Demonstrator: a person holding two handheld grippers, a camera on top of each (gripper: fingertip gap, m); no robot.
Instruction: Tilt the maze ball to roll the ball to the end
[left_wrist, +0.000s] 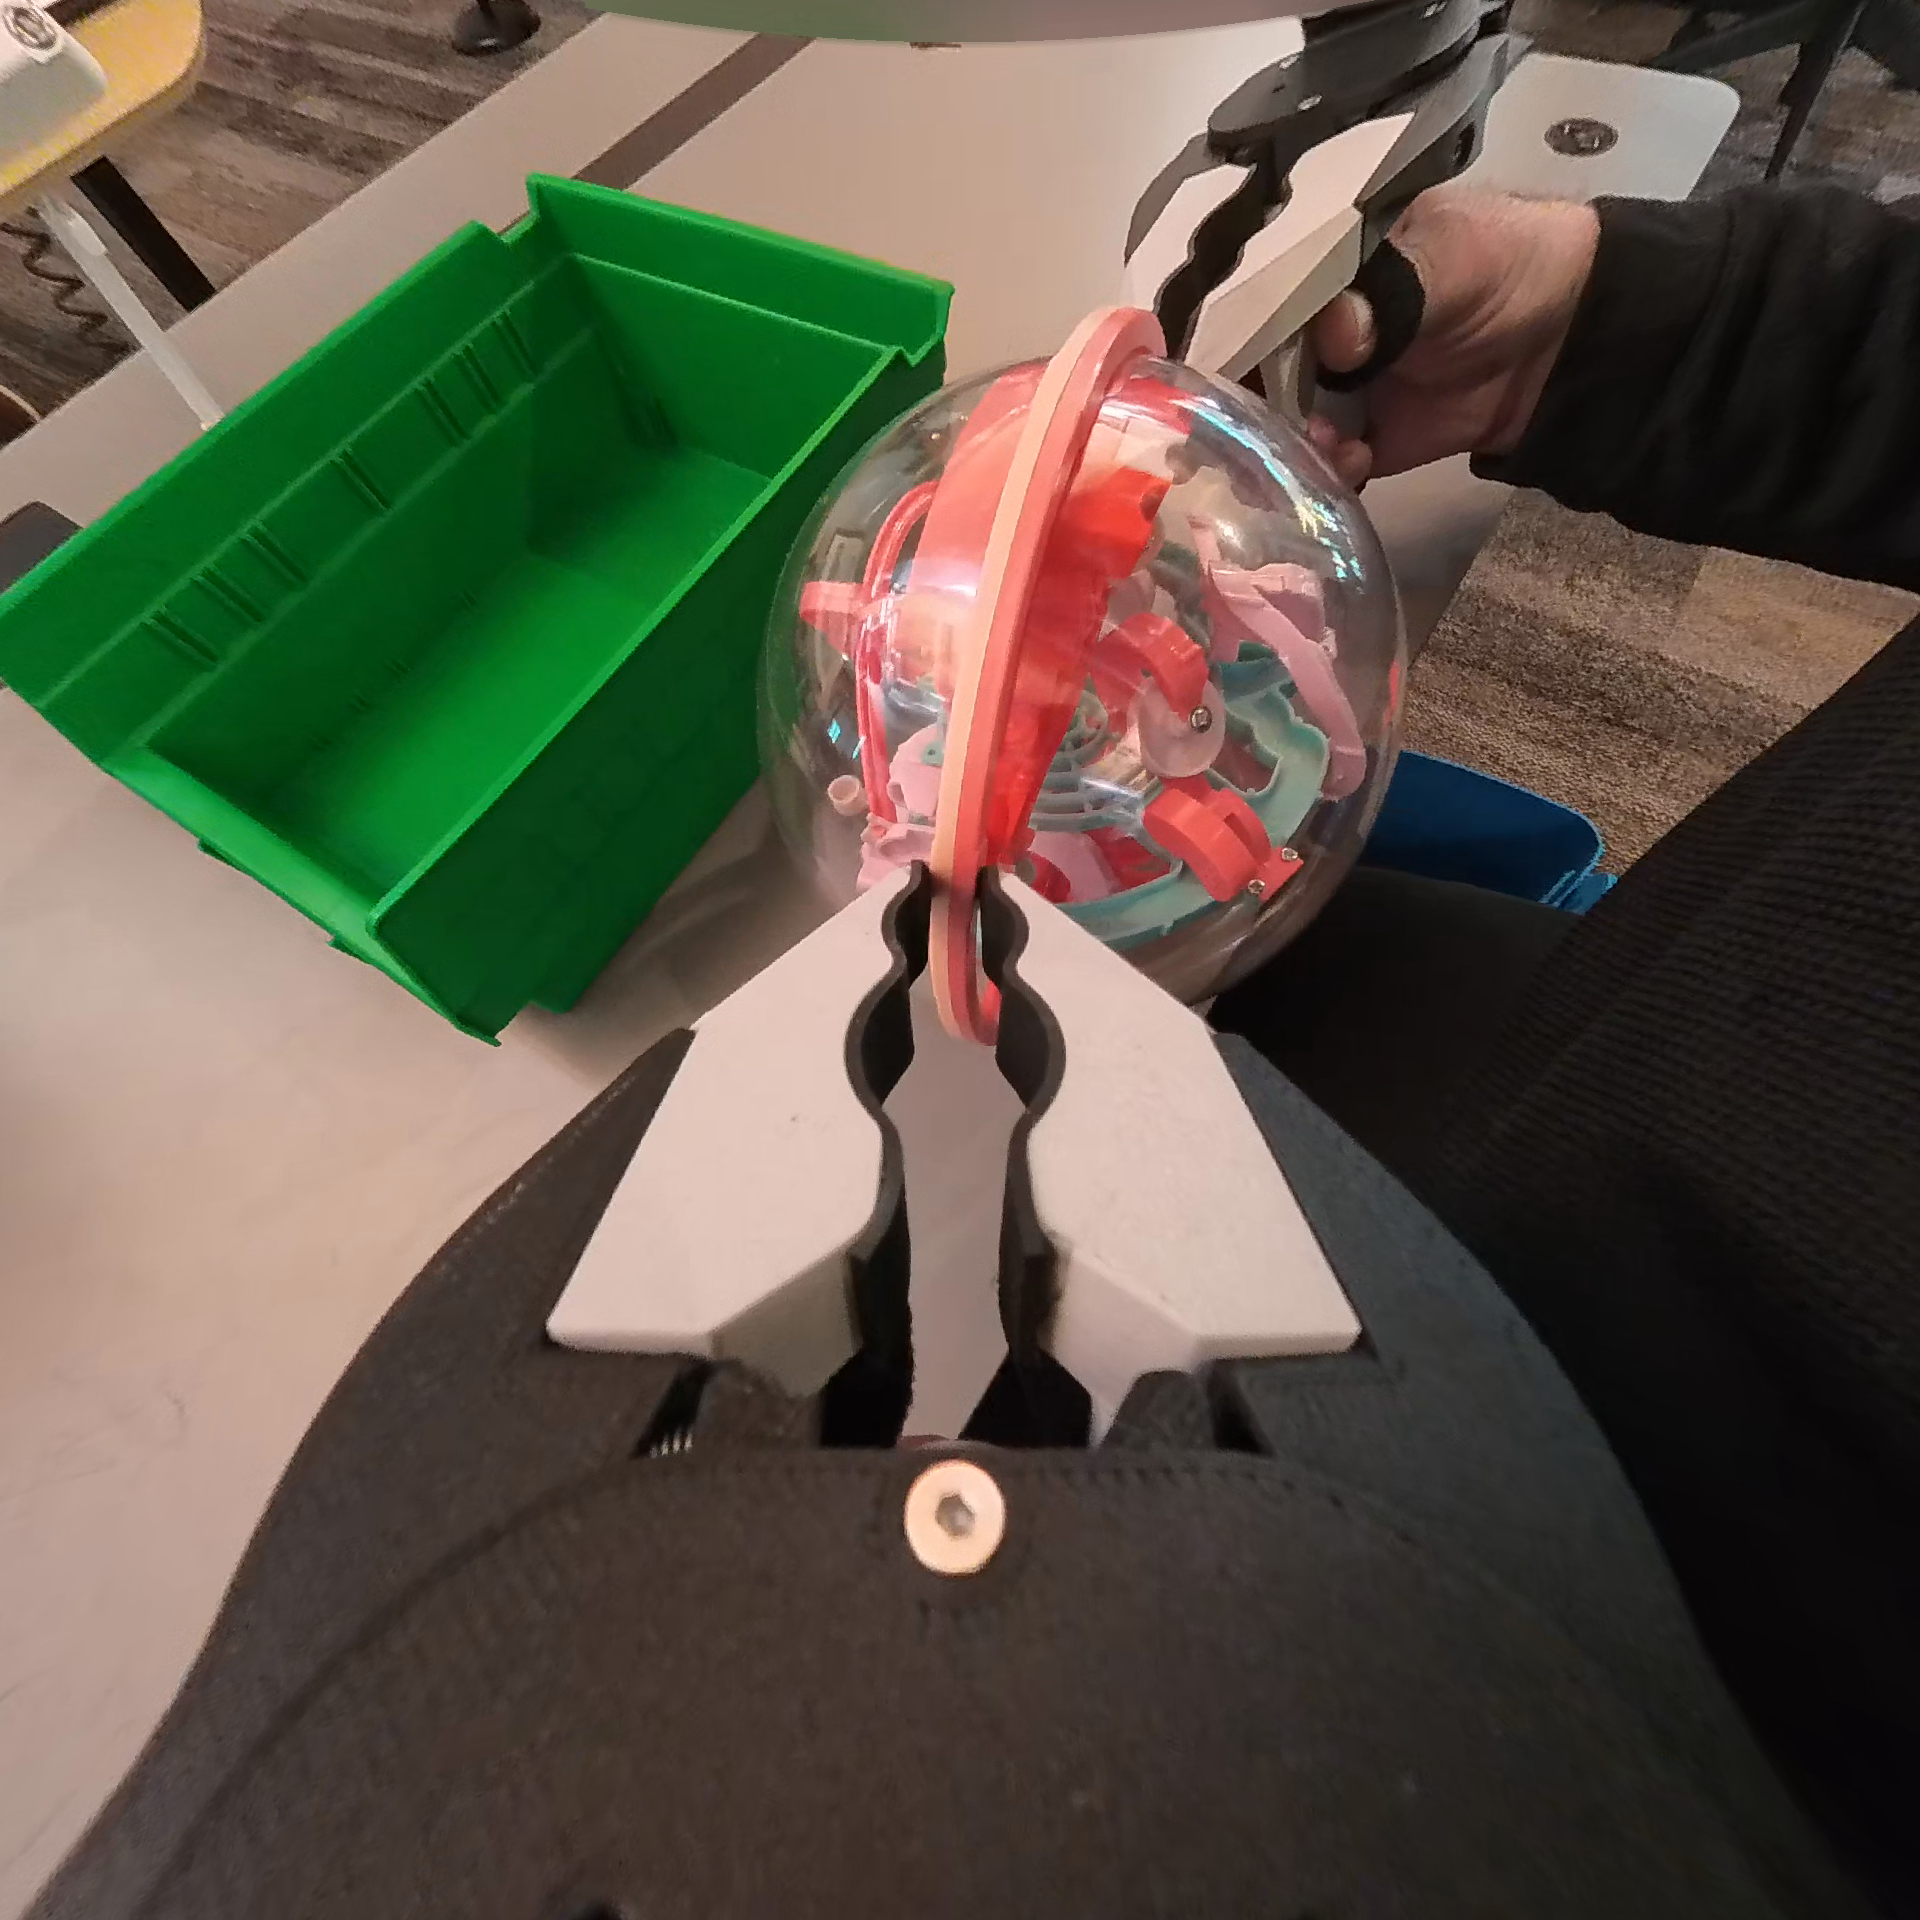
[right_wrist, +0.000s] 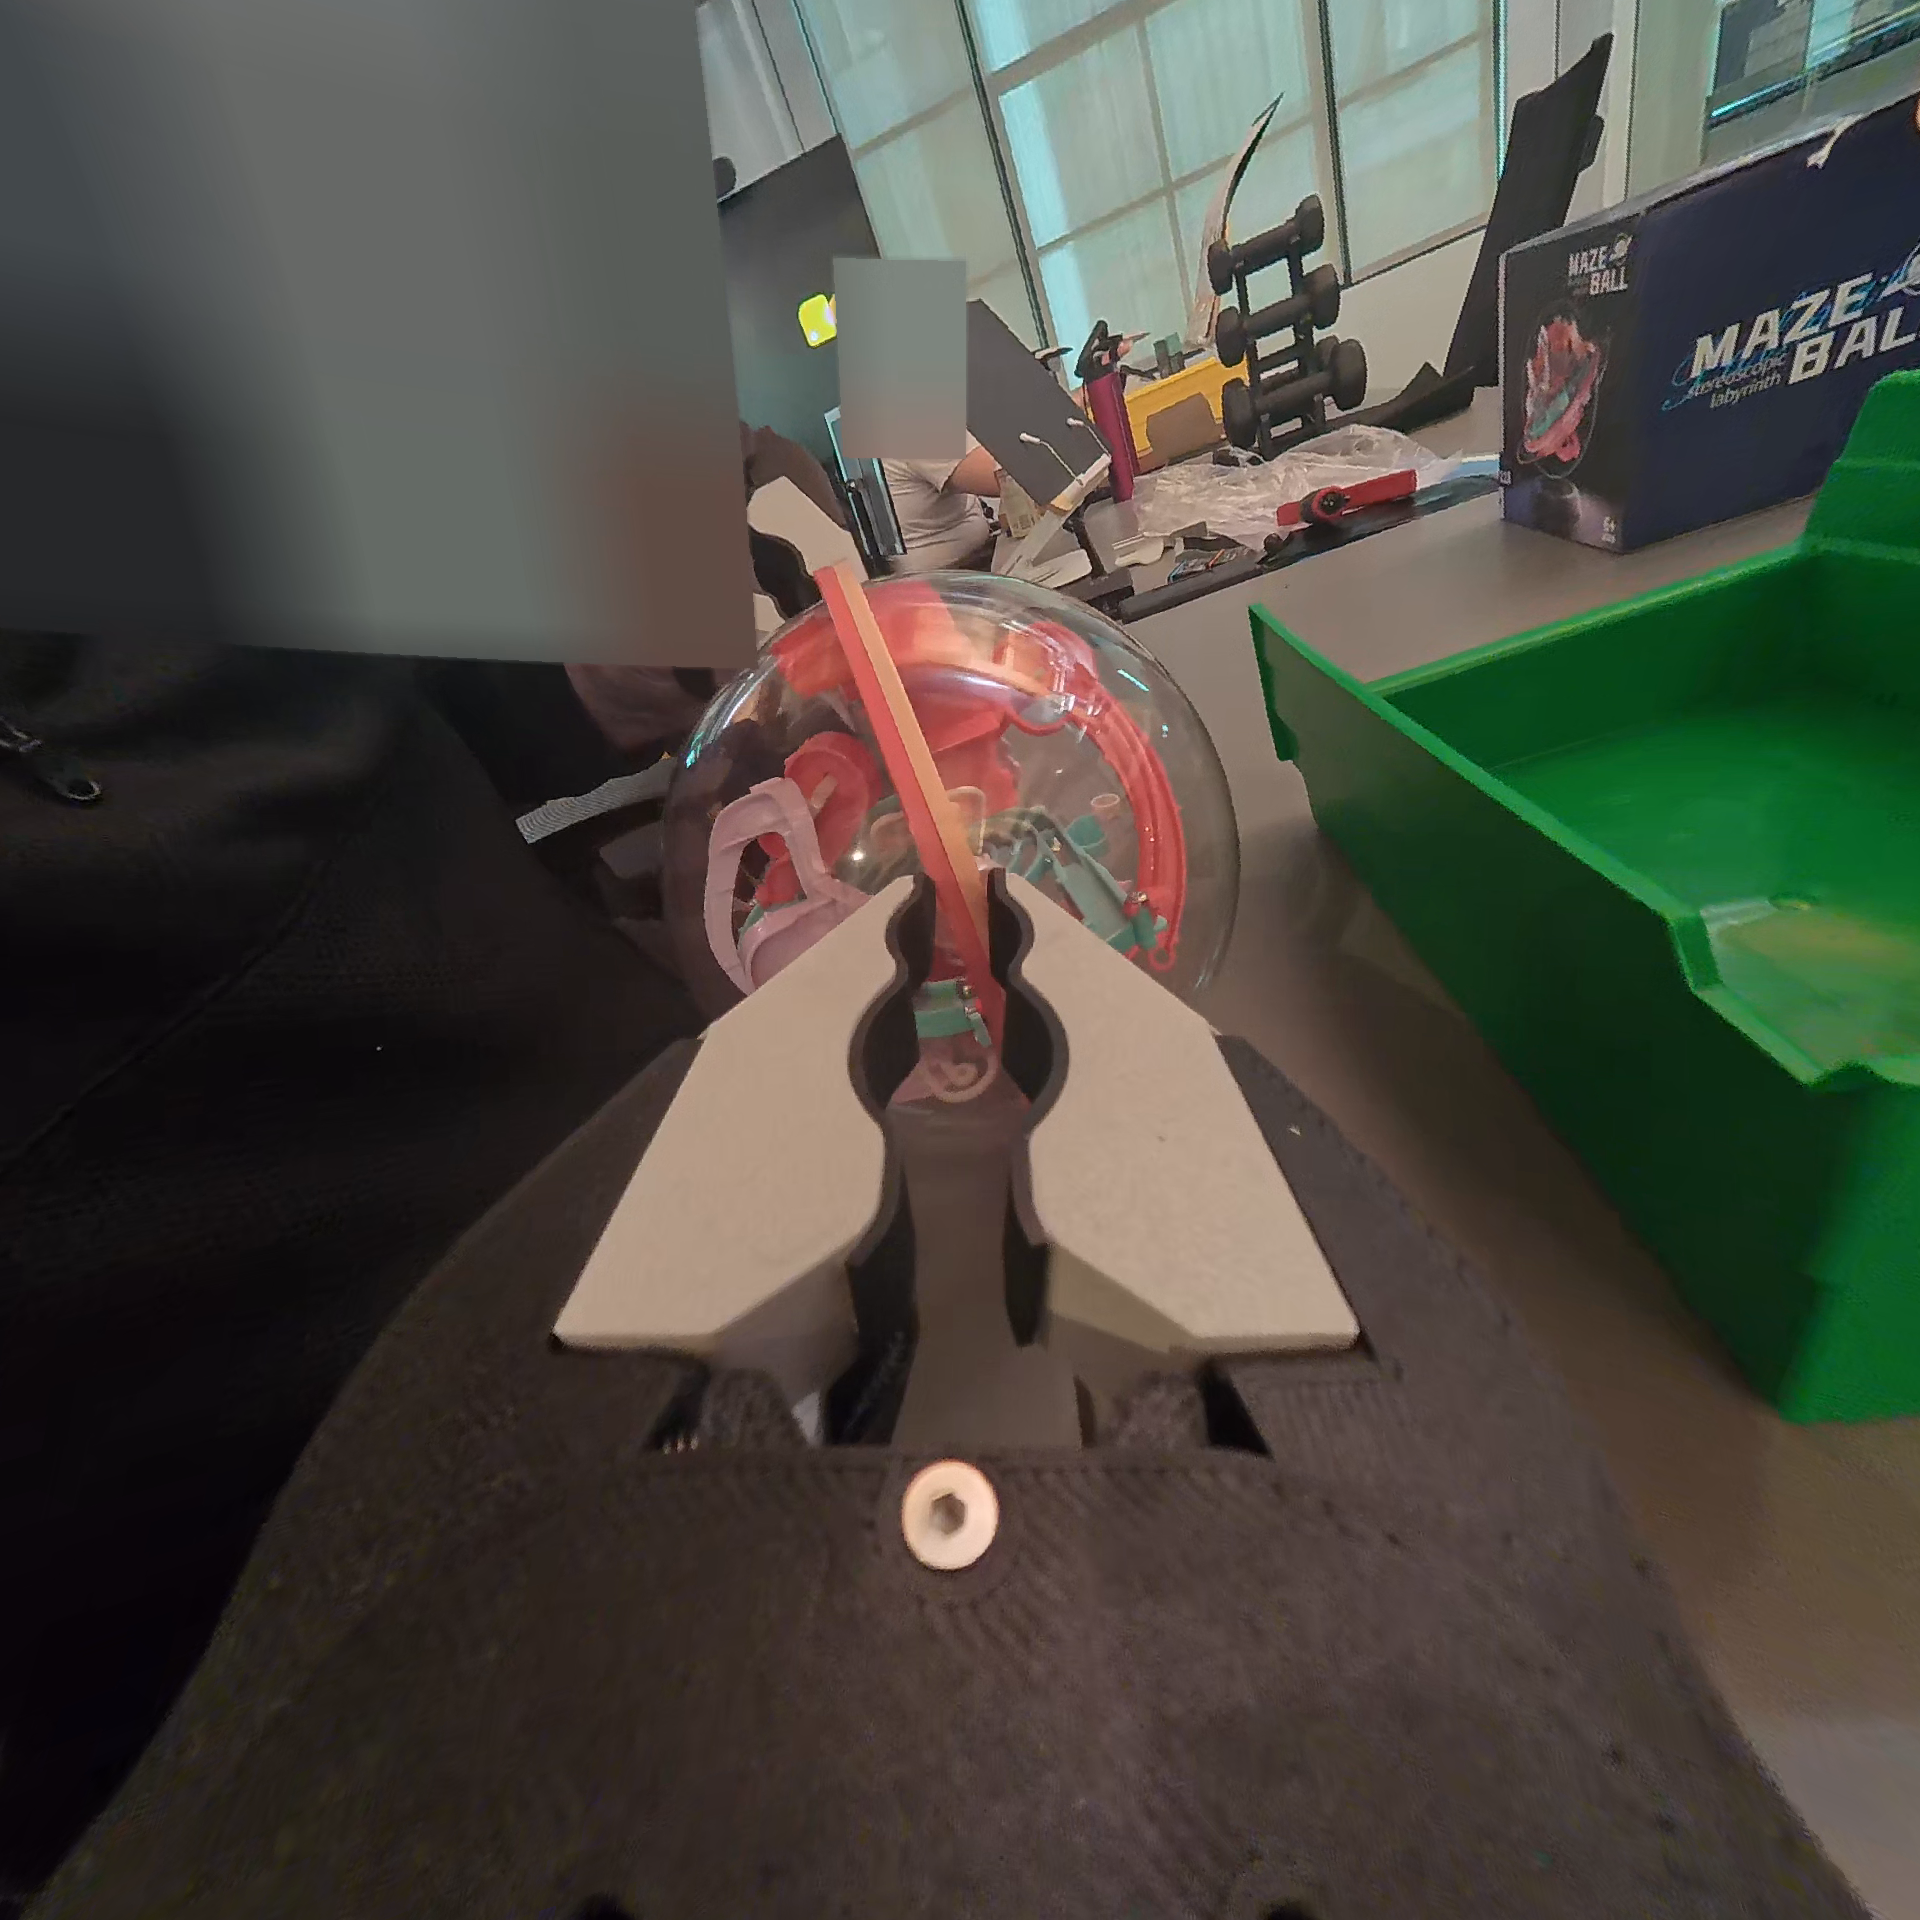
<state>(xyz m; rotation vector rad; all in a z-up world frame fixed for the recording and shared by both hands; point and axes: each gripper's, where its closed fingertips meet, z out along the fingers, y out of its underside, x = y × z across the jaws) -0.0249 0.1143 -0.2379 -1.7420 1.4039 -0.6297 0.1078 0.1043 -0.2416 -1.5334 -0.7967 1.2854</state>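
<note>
The maze ball (left_wrist: 1143, 644) is a clear sphere with red, pink and teal tracks inside and a red and cream rim (left_wrist: 1023, 582) around it. My left gripper (left_wrist: 951, 883) is shut on the near, lower part of the rim. My right gripper (left_wrist: 1179, 312) grips the far, upper part of the same rim, with a person's hand (left_wrist: 1455, 322) on its handle. In the right wrist view the rim (right_wrist: 894, 717) runs slantwise between the fingertips of my right gripper (right_wrist: 956, 894), with the sphere (right_wrist: 1091, 748) just beyond. The sphere hangs at the table's edge. I cannot pick out the small ball inside.
An empty green bin (left_wrist: 468, 582) stands on the pale table (left_wrist: 156, 1143) left of the sphere; it also shows in the right wrist view (right_wrist: 1662, 831). The toy's dark box (right_wrist: 1704, 384) stands behind the bin. A blue container (left_wrist: 1475, 821) is lower right. Dark clothing fills the right. Across from one pair of fingers to the other is roughly 15 cm.
</note>
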